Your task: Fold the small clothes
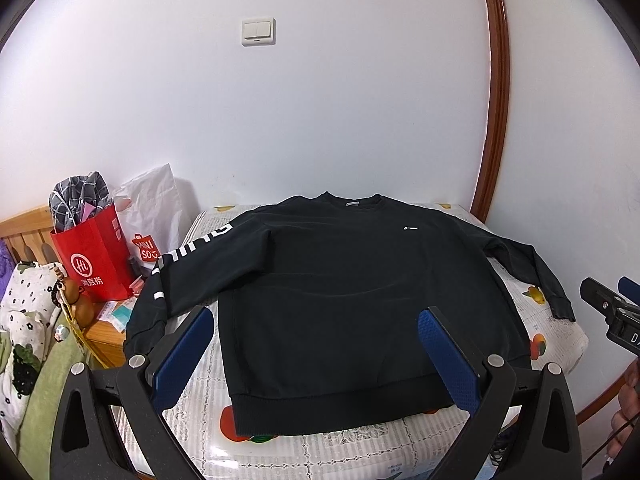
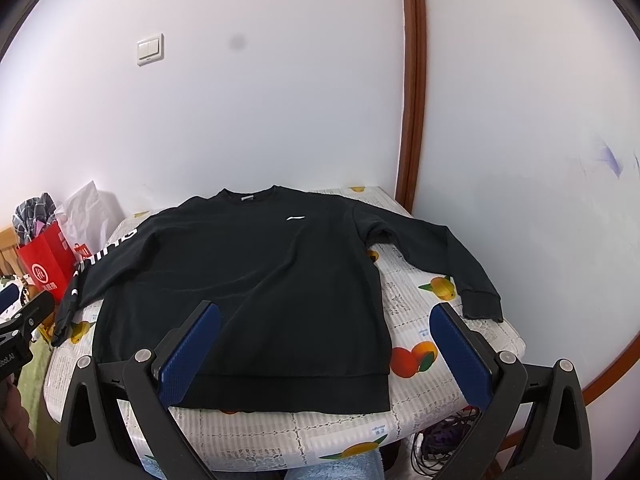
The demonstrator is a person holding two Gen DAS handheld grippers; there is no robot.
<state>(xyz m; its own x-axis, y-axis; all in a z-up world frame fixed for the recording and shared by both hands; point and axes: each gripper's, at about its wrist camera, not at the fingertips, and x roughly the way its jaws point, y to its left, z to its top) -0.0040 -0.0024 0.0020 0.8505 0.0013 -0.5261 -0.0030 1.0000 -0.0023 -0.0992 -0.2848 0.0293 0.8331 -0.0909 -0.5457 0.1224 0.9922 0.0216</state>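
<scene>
Nearby, red bag (image 1: 94, 258) reading "MINISO"

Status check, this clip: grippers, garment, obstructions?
Left gripper open, right gripper open, both empty. Black sweatshirt flat on table, sleeves spread, unfolded. Nothing on it.

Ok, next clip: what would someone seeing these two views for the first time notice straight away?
A black sweatshirt lies spread flat, front up, on a table under a fruit-print cloth, sleeves out to both sides, one with white lettering. The left gripper and right gripper both hang open over its hem, holding nothing. A red paper bag stuffed with checked fabric stands to the table's left.
</scene>
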